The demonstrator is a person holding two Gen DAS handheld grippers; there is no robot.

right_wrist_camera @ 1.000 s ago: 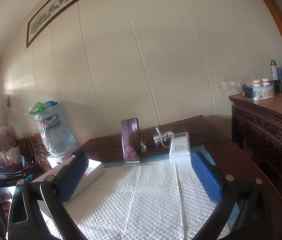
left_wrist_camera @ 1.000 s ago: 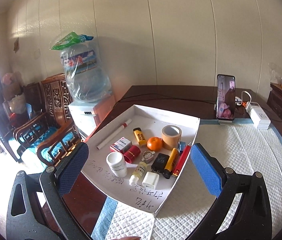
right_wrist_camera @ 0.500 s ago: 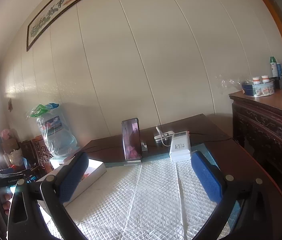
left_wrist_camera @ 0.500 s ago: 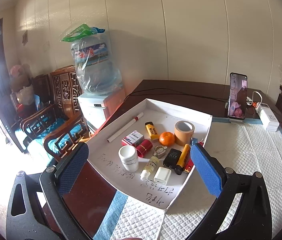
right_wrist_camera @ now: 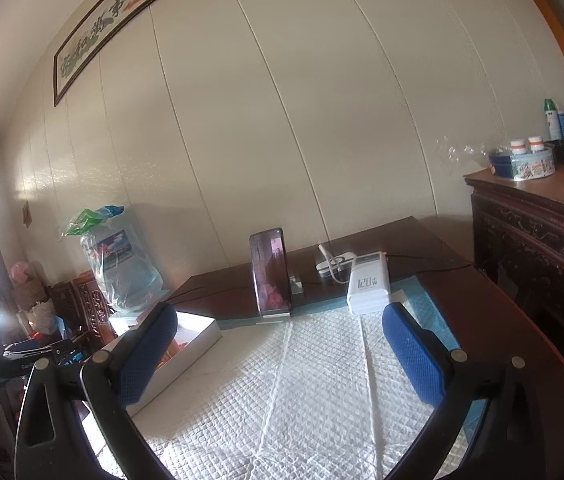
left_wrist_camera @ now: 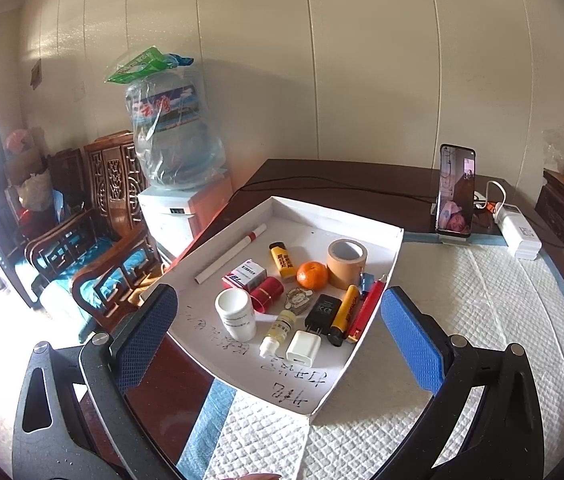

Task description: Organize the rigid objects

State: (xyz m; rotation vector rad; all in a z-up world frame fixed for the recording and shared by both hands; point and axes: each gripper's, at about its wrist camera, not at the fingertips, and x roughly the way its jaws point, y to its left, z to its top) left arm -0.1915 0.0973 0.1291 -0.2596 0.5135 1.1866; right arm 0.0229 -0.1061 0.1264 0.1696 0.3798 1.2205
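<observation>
We record: dark wooden table [left_wrist_camera: 345,184] with white quilted mat [right_wrist_camera: 282,380]; white tray [left_wrist_camera: 395,248] at its left, holding tape roll [left_wrist_camera: 346,258], orange [left_wrist_camera: 312,275], chargers, lighters. Left gripper [left_wrist_camera: 278,330] and right gripper [right_wrist_camera: 280,346] spread wide, empty.

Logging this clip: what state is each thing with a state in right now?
left hand-held gripper: open, empty
right hand-held gripper: open, empty
white tray: full, uncovered
white cup: upright
tape roll: standing on end
phone: propped upright, screen on
power bank: display lit
</observation>
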